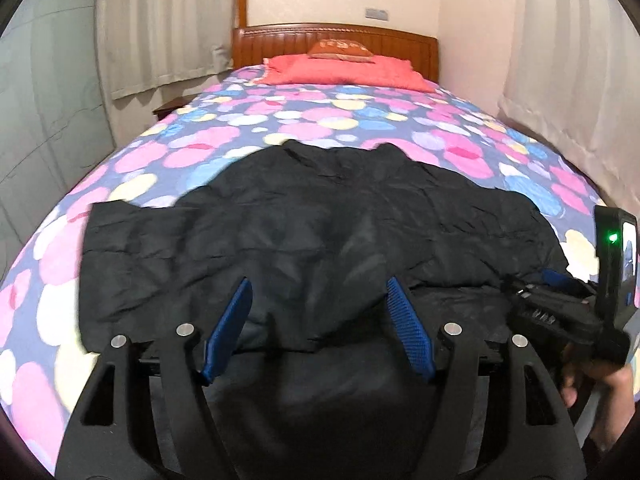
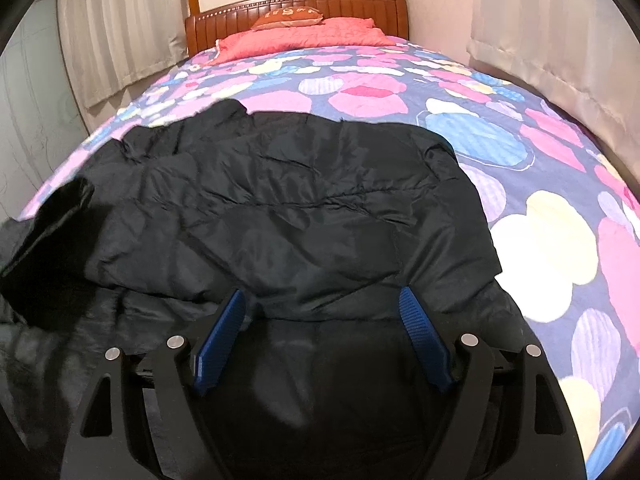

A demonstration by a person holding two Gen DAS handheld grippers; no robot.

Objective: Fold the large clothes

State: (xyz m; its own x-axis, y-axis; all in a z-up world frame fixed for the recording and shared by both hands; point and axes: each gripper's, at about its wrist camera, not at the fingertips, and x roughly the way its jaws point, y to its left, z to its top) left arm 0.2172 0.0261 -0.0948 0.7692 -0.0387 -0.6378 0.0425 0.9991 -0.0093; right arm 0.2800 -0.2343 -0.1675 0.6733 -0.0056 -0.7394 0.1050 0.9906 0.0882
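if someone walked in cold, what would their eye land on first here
First, the black padded jacket, spread rumpled across the near end of the bed, dark against the loud bedspread of pink, blue and cream blobs. Next, the coral pillow at the far end by the wooden headboard. Close up, the left gripper and right gripper stand open over the jacket's near edge.

bed point(image 1: 400, 120): being covered by flowered sheet | red quilt point(image 1: 344, 74), cushion point(image 1: 340, 47): being kept against wooden headboard point(image 1: 400, 42) | curtains point(image 1: 160, 32): being hung alongside
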